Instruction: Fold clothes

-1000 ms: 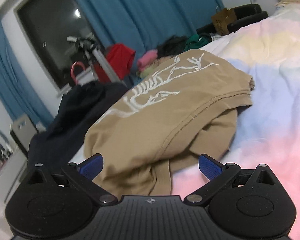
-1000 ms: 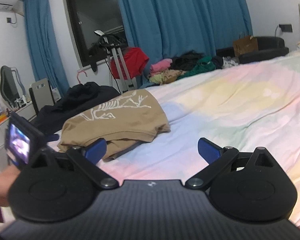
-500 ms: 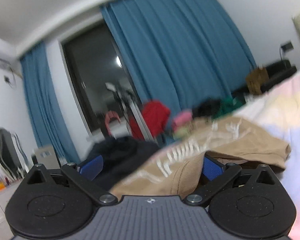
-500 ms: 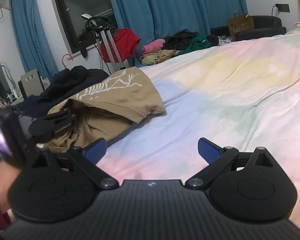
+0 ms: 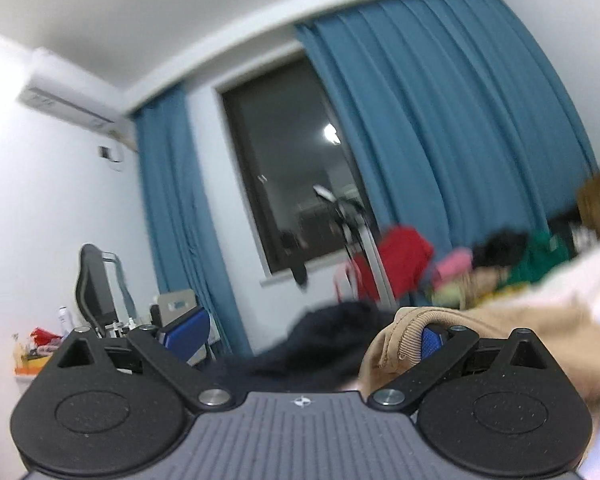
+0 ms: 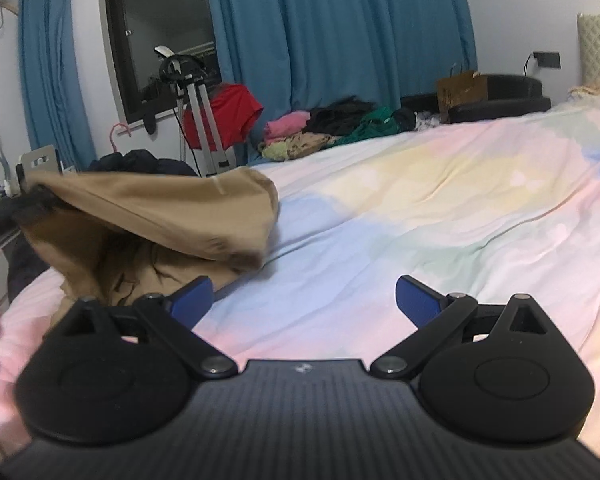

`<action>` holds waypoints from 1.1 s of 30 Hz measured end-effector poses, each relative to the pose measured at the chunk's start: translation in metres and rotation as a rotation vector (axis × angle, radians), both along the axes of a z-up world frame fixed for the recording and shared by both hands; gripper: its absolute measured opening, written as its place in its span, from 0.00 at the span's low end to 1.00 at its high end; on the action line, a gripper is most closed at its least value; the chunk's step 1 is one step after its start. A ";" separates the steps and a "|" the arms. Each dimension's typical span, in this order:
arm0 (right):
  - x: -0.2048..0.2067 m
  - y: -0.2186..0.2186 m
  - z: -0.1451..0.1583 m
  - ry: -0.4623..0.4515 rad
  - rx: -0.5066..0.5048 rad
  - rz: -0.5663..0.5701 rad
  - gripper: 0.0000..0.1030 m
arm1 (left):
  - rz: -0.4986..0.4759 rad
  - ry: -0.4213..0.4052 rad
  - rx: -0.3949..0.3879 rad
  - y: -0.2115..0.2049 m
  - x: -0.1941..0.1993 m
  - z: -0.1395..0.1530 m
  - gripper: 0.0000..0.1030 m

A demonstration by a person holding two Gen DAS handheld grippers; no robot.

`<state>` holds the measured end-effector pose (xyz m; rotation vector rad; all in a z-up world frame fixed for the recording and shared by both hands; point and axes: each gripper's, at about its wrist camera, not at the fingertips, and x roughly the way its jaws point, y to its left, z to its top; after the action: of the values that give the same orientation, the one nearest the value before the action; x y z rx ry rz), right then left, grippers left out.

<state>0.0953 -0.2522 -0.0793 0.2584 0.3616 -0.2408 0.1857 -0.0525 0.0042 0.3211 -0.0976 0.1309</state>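
A tan sweatshirt lies at the left of the pastel bedspread, its near edge lifted off the bed. In the left wrist view its ribbed hem hangs over my right fingertip. My left gripper is open, tilted upward, with cloth hooked on that one finger only. My right gripper is open and empty, low over the bedspread to the right of the sweatshirt.
A dark garment lies behind the sweatshirt. A pile of clothes sits at the far side of the bed. A stand with a red top is by the window. A desk and chair are at left.
My left gripper went in under the sweatshirt's near edge and swung upward, lifting the cloth. The right gripper shifted a little closer over the bed and stayed open.
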 end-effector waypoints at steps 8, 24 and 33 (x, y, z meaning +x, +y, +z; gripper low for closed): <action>-0.035 0.009 0.021 -0.107 -0.036 0.040 0.97 | -0.061 -0.078 -0.107 0.013 -0.110 0.056 0.98; -0.010 0.113 0.024 -0.003 -0.266 0.530 0.67 | -0.190 -0.101 -0.261 0.048 -0.206 0.066 1.00; 0.047 0.117 0.003 0.064 -0.294 0.457 0.13 | -0.072 0.063 -0.226 0.071 -0.124 0.041 1.00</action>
<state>0.1425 -0.1356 -0.0762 -0.1242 0.4324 0.1488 0.0615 0.0187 0.0449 0.0960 -0.0312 0.0593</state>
